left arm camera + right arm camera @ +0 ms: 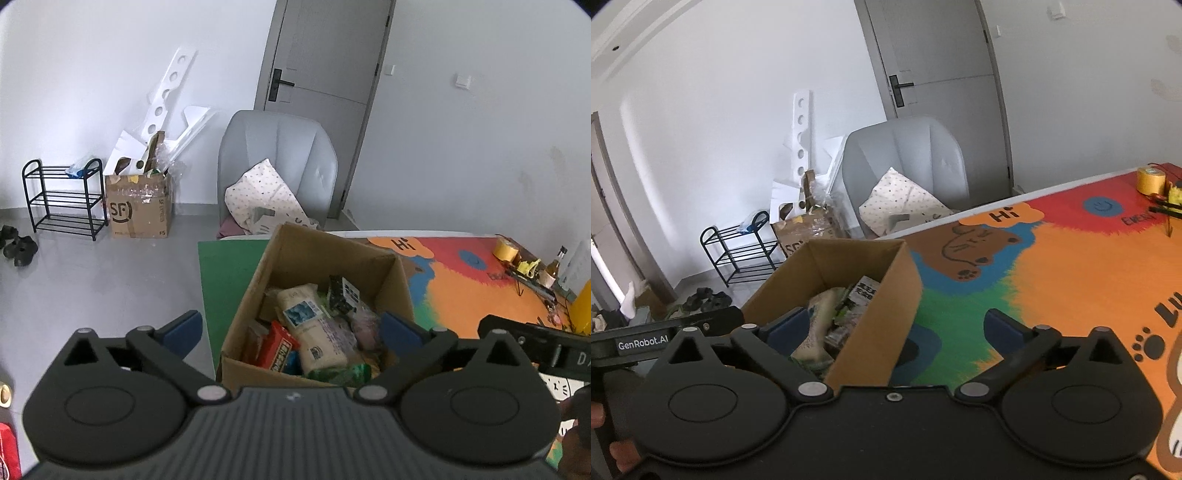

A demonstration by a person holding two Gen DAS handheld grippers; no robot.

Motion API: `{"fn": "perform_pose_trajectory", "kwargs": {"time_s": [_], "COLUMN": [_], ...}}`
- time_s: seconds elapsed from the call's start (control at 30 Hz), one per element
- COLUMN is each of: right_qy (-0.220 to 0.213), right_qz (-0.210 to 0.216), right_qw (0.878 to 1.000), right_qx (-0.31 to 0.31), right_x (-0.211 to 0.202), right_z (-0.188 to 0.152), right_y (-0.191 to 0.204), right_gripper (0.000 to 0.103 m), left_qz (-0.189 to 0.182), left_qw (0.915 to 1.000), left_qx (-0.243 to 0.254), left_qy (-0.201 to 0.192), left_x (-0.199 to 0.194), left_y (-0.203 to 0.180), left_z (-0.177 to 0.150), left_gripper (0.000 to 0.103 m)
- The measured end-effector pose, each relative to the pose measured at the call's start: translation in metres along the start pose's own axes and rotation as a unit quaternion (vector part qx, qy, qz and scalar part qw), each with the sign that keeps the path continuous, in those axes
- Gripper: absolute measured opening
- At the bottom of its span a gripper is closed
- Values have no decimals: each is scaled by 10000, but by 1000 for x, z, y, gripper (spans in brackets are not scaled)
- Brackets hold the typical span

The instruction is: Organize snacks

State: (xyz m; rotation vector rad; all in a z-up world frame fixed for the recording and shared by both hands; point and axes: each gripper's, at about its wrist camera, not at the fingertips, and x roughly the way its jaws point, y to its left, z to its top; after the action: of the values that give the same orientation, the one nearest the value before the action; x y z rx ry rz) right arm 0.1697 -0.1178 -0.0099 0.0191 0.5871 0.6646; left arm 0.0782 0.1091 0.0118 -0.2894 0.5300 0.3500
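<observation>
the box [314,258] of snacks sits open on the tabletop [461,295], centre of the left wrist view and lower centre-left of the right wrist view [886,302]. inside lie packets in a heap: a long pale pack [314,325] with a blue label across the middle, a red pack [279,349] at its lower left, a dark pack [343,293] standing toward the far corner, a green wrapper [343,373] against the near wall. the left claw [291,328] is spread wide with nothing between its blue pads [183,326], one pad to the left of the box, the other over its right side. the right claw [895,328] is also spread wide and holds nothing; its left pad [788,328] sits over the box interior and the right one over the mat, so the box's right wall falls between them. the tabletop wears a bright mat [1071,277] with a bear and "hi" on it. a tape roll [1150,180] stands at the far right edge. beyond the tabletop, a grey chair [277,162] holds a dotted cushion [262,195]; a door [325,51] is behind it. at left on the floor, a carton [138,206] stuffed with white foam, a black rack [62,197], and shoes [18,247].
</observation>
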Motion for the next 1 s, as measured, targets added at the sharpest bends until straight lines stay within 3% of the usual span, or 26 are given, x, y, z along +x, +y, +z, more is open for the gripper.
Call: {"fn": "perform_pose_trajectory", "kwargs": {"time_s": [0.47, 1.0], "right_qy": [19, -210], "right_qz": [-72, -390], "right_qw": [9998, 9989], "right_qx": [197, 151], "right_x": [-42, -104], "right_z": [-12, -28], "right_y": [-25, -35], "right_gripper": [103, 103], "left_qz": [-142, -403], "left_qw": [9989, 9947], "left_qx": [412, 947], "left_qy": [151, -27], "left_x": [-28, -79], "left_y": [-30, -55], "left_z": [-17, -32], "left_gripper": [103, 103]}}
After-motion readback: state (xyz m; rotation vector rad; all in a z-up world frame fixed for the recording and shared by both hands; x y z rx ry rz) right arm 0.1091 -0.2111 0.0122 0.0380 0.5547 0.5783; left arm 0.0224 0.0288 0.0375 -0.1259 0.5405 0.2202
